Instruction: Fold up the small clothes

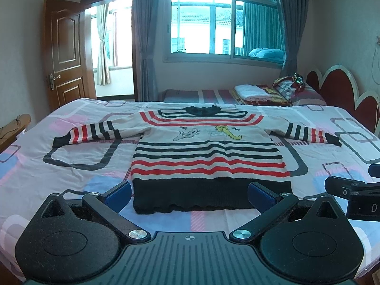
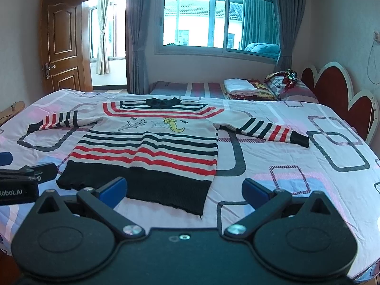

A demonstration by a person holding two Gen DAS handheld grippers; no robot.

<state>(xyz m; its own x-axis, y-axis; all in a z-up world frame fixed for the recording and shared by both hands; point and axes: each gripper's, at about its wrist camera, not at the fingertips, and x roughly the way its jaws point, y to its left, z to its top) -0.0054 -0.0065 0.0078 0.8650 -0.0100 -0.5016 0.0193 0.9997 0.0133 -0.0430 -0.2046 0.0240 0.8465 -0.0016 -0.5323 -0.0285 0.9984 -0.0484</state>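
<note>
On the bed (image 1: 71,182), spread flat and face up, lies a small striped sweater (image 1: 209,152), its dark collar at the far end and its black hem nearest the cameras. Both sleeves (image 1: 95,133) are stretched out sideways, one toward 9 o'clock and one toward 3 o'clock, each ending in a black cuff. Red, black and cream bands cross the chest, with small cartoon figures (image 1: 209,133) between them. The left gripper (image 1: 190,194) hangs just short of the hem with its jaws spread wide and nothing between them; its blue pads (image 1: 118,194) sit to either side of the hem's width in the left wrist view. The right gripper (image 2: 184,191) is likewise wide and empty, set toward the hem's 3 o'clock corner, which shows between its pads (image 2: 255,191). Whether either tool touches the sheet cannot be told. Each tool appears at the edge of the other's view, side by side. Beyond the bed, at 12 o'clock, stands a window (image 1: 201,23) with grey curtains (image 1: 144,47); an open wooden door (image 1: 64,49) is at 10 o'clock, and a red headboard (image 1: 342,87) at 2 o'clock, with folded bedding (image 1: 258,92) on a second bed beside it.
</note>
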